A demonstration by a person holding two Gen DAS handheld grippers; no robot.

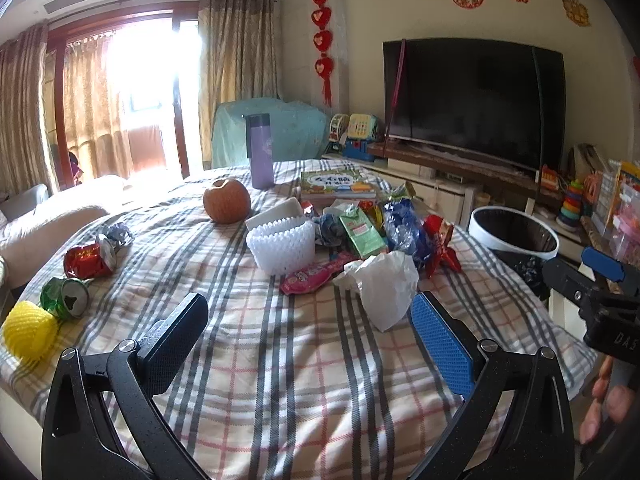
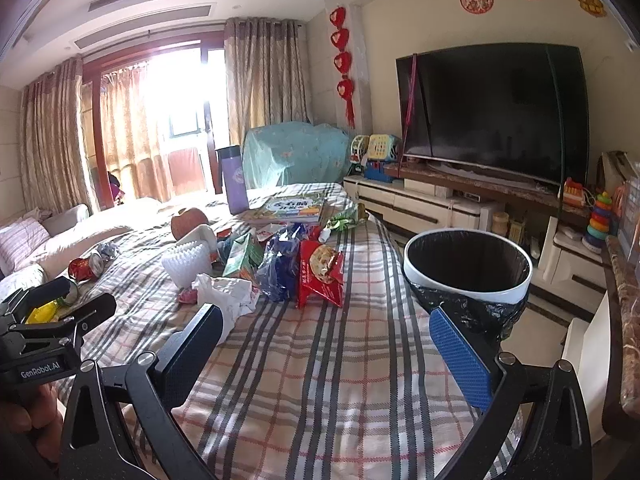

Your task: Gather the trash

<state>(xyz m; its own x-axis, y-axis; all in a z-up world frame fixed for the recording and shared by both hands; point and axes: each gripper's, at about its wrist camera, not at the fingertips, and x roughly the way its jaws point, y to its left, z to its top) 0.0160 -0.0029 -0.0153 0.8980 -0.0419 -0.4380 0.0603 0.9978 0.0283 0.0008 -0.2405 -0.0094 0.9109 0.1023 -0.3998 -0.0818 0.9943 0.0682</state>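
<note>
Left claw (image 1: pixel 308 344) of mine hangs released above the plaid cloth (image 1: pixel 280 380); crumpled tissue (image 1: pixel 384 288) lies at one o'clock, the wrapper heap (image 1: pixel 384 228) beyond, its pieces overlapping and hard to separate. Right claw (image 2: pixel 324 352) gapes too, bin (image 2: pixel 468 268) at two o'clock, its base cut off behind my blue finger (image 2: pixel 460 360).

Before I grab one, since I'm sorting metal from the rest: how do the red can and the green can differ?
The red can is crushed and lies on its side; the green can looks less squashed, its opened top facing the left camera. Red lies farther along the table, green nearer the yellow foam net. Both rest on the plaid cloth.
</note>
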